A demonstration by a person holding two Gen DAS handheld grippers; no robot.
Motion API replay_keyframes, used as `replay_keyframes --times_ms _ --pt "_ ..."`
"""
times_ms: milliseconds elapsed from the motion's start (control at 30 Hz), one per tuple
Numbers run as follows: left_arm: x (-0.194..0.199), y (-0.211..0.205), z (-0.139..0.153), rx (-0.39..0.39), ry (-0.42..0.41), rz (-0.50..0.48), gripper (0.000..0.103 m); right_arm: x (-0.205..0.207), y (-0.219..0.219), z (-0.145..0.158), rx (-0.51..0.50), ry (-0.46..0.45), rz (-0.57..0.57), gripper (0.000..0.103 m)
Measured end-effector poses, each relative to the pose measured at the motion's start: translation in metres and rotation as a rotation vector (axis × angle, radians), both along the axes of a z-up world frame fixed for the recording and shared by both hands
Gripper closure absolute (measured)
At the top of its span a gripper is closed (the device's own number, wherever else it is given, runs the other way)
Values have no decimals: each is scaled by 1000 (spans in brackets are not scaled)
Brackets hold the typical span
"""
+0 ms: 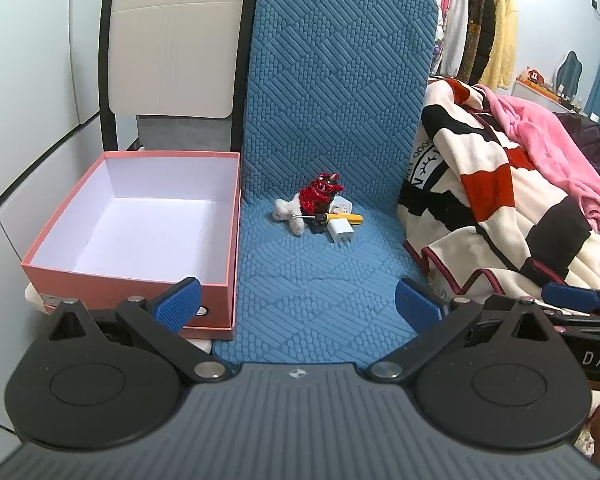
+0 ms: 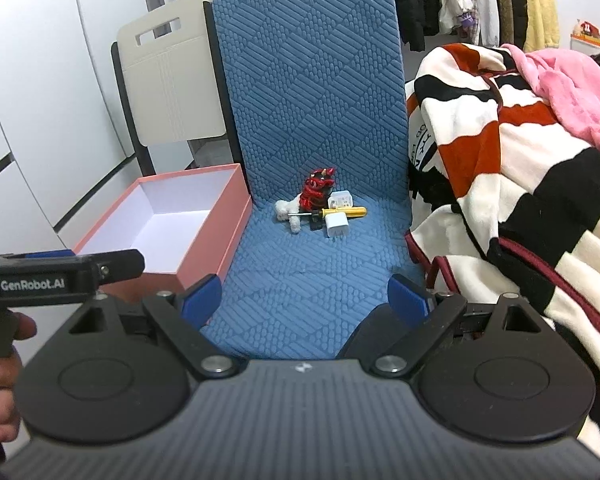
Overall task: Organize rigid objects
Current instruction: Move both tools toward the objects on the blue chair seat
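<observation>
A small pile lies at the back of the blue chair seat (image 1: 300, 280): a yellow-handled screwdriver (image 1: 342, 217), a white charger plug (image 1: 341, 232), a second white charger (image 1: 342, 205), a red and black toy (image 1: 322, 192) and a white plush (image 1: 288, 212). The pile also shows in the right wrist view, with the screwdriver (image 2: 346, 211) and the plug (image 2: 336, 225). My left gripper (image 1: 298, 304) is open and empty, well in front of the pile. My right gripper (image 2: 304, 300) is open and empty, also short of it.
An open pink box (image 1: 132, 216) with a white inside stands left of the seat, also in the right wrist view (image 2: 168, 220). A striped blanket (image 1: 500, 208) and pink cloth (image 1: 548, 136) lie on the right. A beige chair back (image 1: 172, 48) stands behind the box.
</observation>
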State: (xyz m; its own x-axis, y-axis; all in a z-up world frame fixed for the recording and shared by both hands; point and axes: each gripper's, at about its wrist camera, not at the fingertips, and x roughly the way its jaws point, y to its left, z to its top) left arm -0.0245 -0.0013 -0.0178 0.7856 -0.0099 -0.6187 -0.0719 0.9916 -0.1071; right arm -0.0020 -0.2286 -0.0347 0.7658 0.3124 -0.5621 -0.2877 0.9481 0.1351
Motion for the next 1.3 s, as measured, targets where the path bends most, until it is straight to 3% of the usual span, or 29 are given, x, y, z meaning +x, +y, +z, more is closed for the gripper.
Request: replay_keyframes --times_ms 467,867,1300 --pt "3 -5 -19 10 20 -45 0 6 -4 -16 -8 32 0 11" --pt "16 -1 -35 -27 44 1 0 18 -11 -31 -8 68 -13 11" --pt "68 -4 -61 -57 44 -13 0 63 -16 -59 15 80 -63 11"
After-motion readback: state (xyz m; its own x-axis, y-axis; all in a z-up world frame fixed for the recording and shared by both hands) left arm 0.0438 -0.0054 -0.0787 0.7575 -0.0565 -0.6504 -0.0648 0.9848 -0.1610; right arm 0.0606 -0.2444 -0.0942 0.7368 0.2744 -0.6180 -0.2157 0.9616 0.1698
